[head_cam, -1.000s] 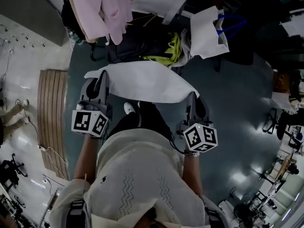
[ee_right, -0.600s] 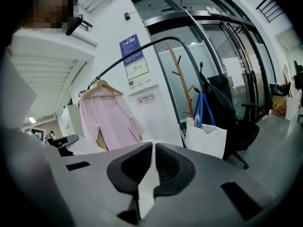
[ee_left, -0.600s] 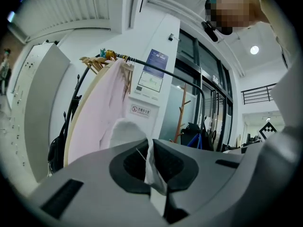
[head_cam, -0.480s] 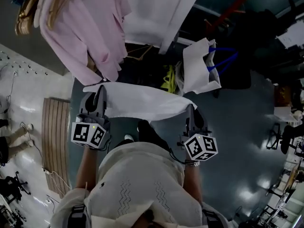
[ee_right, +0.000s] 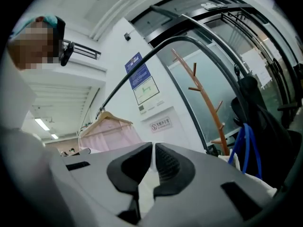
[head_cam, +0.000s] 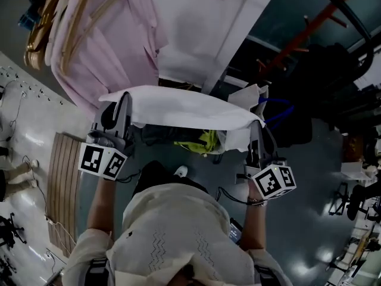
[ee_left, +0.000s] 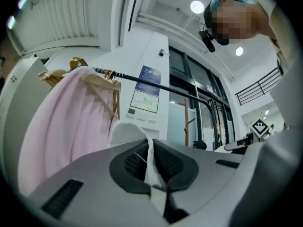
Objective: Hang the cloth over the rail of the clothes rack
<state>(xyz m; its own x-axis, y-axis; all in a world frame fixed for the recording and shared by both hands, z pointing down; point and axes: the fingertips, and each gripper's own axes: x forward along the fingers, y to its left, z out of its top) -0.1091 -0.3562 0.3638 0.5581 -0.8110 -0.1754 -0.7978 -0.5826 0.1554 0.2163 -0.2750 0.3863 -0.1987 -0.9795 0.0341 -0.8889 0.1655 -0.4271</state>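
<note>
Now cloth (head_cam: pixel 184 109) higher, beside pink shirt (head_cam: pixel 101 40)

The right gripper (ee_right: pixel 152 148) pinches a thin fold of white cloth (ee_right: pixel 147 186) between its jaws, and beyond them a pink garment (ee_right: pixel 111 134) on a hanger (ee_right: pixel 108 118) hangs from the curved black rail (ee_right: pixel 142 65), left of a wooden coat stand (ee_right: pixel 201 91).

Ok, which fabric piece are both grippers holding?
The white cloth, stretched between the left gripper and right gripper; the pink shirt hangs on a hanger.

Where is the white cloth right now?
In the head view the white cloth is stretched mid-frame between the left gripper and right gripper, near the hanging pink shirt.
</note>
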